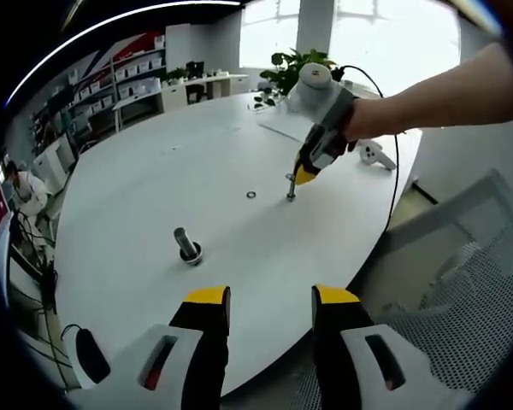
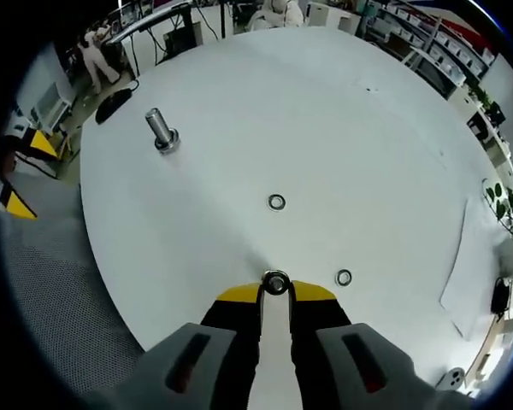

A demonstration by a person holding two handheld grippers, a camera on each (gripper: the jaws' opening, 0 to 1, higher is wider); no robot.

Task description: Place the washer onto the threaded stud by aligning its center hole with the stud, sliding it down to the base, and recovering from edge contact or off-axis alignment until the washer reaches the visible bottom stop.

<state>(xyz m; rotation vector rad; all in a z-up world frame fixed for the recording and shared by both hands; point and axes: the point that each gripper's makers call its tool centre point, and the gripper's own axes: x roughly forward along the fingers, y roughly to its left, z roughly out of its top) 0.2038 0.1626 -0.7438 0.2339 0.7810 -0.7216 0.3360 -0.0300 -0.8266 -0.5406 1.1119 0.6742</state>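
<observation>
right gripper (image 2: 275, 295): yellow-tipped jaws nearly together, pinching a washer (image 2: 275, 283) between the tips; in the left gripper view, right gripper (image 1: 301, 177) held by a hand (image 1: 359, 120), tips down at the table
washer in the grip: low over the white table (image 2: 342, 128), near its edge, hole facing the camera
threaded stud (image 2: 161, 130): upright on its round base, well apart from the held washer, toward the far left of the right gripper view; seen too in the left gripper view (image 1: 186, 244), just ahead of the left jaws
loose washers: one flat on the table (image 2: 276, 202) between stud and gripper, another (image 2: 344, 278) just beside the right jaw; one also in the left gripper view (image 1: 251, 195)
left gripper (image 1: 271, 307): jaws spread, nothing between them, hanging off the table's near edge
background: potted plant (image 1: 292, 70) beyond the table, shelving (image 1: 120, 85) at the left
</observation>
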